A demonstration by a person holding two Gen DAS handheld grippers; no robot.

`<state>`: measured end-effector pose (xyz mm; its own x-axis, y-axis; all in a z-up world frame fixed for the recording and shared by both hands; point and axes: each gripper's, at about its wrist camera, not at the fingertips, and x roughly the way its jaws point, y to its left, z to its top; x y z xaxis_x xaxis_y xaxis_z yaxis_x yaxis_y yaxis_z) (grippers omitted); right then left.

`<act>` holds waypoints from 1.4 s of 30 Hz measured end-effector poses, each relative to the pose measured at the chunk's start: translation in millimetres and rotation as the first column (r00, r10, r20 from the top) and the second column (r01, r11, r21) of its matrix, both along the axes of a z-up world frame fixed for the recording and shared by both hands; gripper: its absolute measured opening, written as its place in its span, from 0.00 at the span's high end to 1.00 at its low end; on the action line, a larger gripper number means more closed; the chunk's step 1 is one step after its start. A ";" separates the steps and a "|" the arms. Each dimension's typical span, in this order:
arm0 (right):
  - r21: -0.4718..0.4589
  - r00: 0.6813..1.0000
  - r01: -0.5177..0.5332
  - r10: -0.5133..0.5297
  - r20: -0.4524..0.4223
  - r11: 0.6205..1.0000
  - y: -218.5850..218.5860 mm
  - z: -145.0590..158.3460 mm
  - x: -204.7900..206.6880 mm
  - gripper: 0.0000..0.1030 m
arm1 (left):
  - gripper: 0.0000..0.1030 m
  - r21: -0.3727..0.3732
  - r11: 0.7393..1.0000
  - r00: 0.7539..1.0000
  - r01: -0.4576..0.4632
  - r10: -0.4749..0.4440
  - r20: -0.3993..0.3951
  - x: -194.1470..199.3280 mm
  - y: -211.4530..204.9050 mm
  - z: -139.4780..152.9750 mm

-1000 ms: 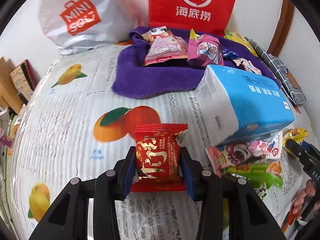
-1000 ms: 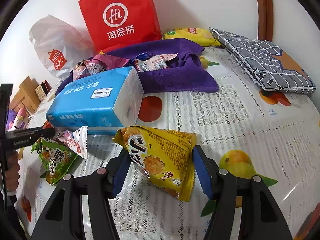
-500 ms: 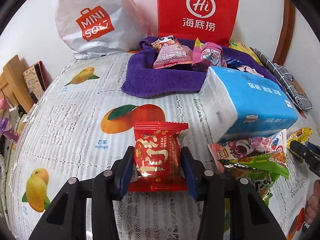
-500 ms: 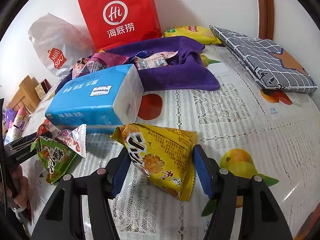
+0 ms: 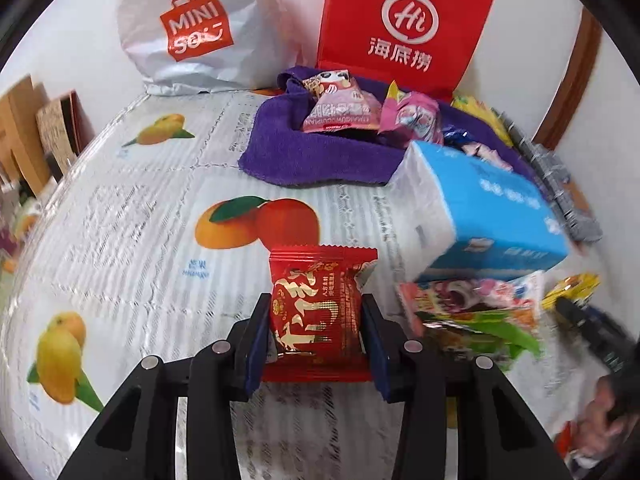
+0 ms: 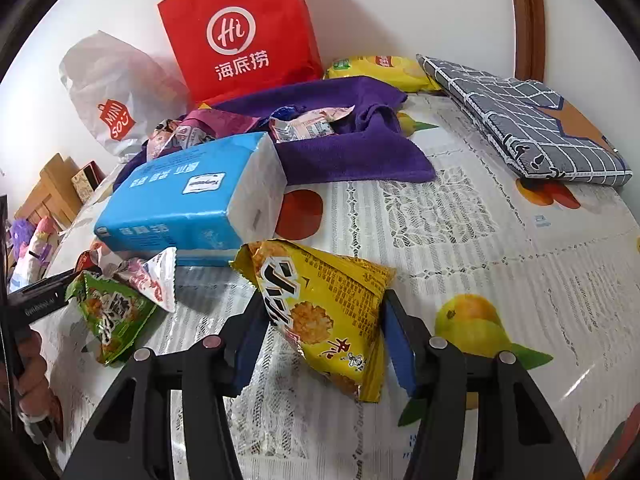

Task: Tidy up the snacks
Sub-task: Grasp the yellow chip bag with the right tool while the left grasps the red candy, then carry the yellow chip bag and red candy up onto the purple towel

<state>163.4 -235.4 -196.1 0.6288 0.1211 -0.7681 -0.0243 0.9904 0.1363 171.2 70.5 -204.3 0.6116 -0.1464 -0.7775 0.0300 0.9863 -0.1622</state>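
Observation:
My left gripper [image 5: 314,340] is shut on a red snack packet [image 5: 318,300] with gold lettering, held just above the fruit-print tablecloth [image 5: 132,216]. My right gripper [image 6: 322,336] is shut on a yellow triangular snack bag [image 6: 324,308]. A purple towel [image 5: 320,156] at the back holds pink snack packets [image 5: 344,110]; it also shows in the right wrist view [image 6: 352,148]. A green snack bag [image 6: 110,316] and a pink-white packet [image 6: 154,276] lie beside a blue tissue pack [image 6: 188,192].
A red paper bag [image 5: 404,28] and a white plastic bag [image 5: 200,28] stand against the back wall. A grey checked cloth bundle [image 6: 524,120] lies at the right, with a yellow chip bag [image 6: 380,70] behind the towel. Wooden items [image 5: 36,132] sit past the left table edge.
My left gripper has carried the red packet forward toward the purple towel. My right gripper holds the yellow bag almost still.

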 end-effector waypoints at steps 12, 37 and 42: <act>-0.006 0.997 -0.014 0.014 0.078 1.000 5.7 45.4 -41.9 0.47 | 0.61 -0.028 0.999 0.999 0.029 -0.028 0.037 -40.1 -14.0 44.0; -0.055 0.984 -0.046 0.055 0.169 0.997 29.8 143.5 -97.4 0.47 | 0.60 -0.028 0.992 0.975 0.127 -0.119 0.189 -102.0 -60.6 163.3; -0.049 0.980 -0.050 0.058 0.188 0.998 31.5 159.2 -91.5 0.47 | 0.60 -0.014 0.992 0.970 0.127 -0.121 0.209 -102.6 -59.9 177.9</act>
